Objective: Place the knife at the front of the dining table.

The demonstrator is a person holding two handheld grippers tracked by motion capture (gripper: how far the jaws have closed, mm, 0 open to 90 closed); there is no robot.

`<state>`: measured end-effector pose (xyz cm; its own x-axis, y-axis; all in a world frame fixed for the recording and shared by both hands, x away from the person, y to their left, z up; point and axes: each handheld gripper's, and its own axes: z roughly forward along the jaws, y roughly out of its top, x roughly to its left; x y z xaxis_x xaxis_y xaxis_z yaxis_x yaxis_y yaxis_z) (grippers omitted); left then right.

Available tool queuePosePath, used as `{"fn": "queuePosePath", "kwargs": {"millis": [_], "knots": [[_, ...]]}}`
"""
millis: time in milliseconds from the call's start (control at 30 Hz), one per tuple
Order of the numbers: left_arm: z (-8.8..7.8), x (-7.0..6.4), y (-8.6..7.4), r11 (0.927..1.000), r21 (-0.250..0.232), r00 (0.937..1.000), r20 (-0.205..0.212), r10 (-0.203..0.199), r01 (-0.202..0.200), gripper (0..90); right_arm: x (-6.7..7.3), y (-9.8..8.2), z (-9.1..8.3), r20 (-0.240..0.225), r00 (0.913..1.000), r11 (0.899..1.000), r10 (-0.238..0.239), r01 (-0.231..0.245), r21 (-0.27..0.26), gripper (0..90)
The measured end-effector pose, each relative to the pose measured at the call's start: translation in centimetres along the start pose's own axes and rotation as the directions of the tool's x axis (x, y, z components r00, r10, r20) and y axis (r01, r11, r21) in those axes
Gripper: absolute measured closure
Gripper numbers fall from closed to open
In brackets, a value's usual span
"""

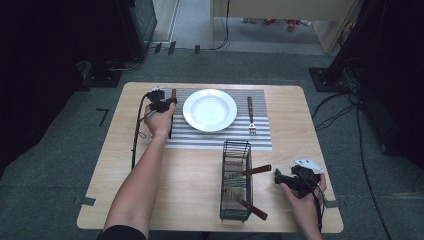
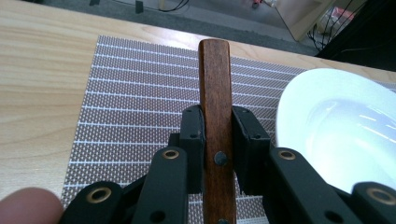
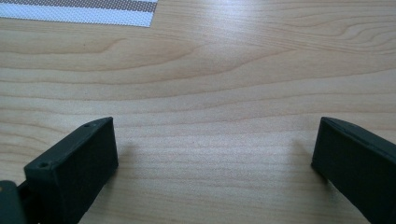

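Note:
My left gripper (image 1: pixel 166 104) hangs over the left side of the striped placemat (image 1: pixel 220 137), just left of the white plate (image 1: pixel 210 110). Its jaws are shut on the brown wooden handle (image 2: pixel 215 88) of a utensil (image 1: pixel 173 93), which points away from me. In the left gripper view the plate (image 2: pixel 336 126) lies at the right and the placemat (image 2: pixel 135 102) lies underneath. My right gripper (image 1: pixel 278 176) rests low at the near right of the table, beside the wire basket (image 1: pixel 236 180). In its own view the right gripper (image 3: pixel 215 144) stands open over bare wood.
A wooden-handled fork (image 1: pixel 251 116) lies on the placemat right of the plate. The black wire basket holds more wooden-handled utensils (image 1: pixel 256 170), some sticking out toward my right gripper. Cables trail off the table's left and right edges.

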<state>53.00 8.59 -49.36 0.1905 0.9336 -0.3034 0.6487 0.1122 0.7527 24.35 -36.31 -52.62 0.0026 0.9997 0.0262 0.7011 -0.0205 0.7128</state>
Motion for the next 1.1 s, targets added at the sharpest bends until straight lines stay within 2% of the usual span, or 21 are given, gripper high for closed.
{"fn": "queuePosePath", "kwargs": {"millis": [133, 433, 533, 667, 1000, 1100], "knots": [[0.4, 0.2, -0.2, 0.9999, 0.007, 0.9999, -0.003, -0.011, 0.011, 76.4, 0.0, 0.0, 0.0, -0.002, 1.0000, 1.000, -0.002, 0.002, 0.001, 0.0], [1.3, 0.0, -0.6, 0.9992, 0.039, 0.9999, -0.014, 0.002, -0.001, 76.3, 0.0, 0.0, 0.0, -0.002, 1.0000, 1.000, -0.002, 0.002, 0.001, 0.0], [1.7, 0.0, -0.7, 0.9987, 0.050, 0.9997, -0.023, -0.006, 0.007, 76.2, 0.0, 0.0, 0.0, -0.002, 1.0000, 1.000, -0.002, 0.002, 0.001, 0.0], [2.2, 0.0, -0.9, 0.9978, 0.065, 0.9993, -0.037, 0.008, -0.006, 75.8, 0.0, 0.0, 0.0, -0.002, 1.0000, 1.000, -0.002, 0.002, 0.001, 0.0], [2.3, 0.0, -0.7, 0.9977, 0.063, 0.9979, -0.059, 0.027, -0.024, 71.3, 0.0, 0.0, 0.0, -0.003, 1.0000, 1.000, -0.003, 0.003, 0.001, 0.0], [2.2, -0.2, -0.8, 0.9966, 0.066, 0.9961, -0.069, 0.055, -0.050, 71.3, 0.0, 0.0, 0.0, -0.003, 1.0000, 1.000, -0.003, 0.003, 0.001, 0.0]]}}
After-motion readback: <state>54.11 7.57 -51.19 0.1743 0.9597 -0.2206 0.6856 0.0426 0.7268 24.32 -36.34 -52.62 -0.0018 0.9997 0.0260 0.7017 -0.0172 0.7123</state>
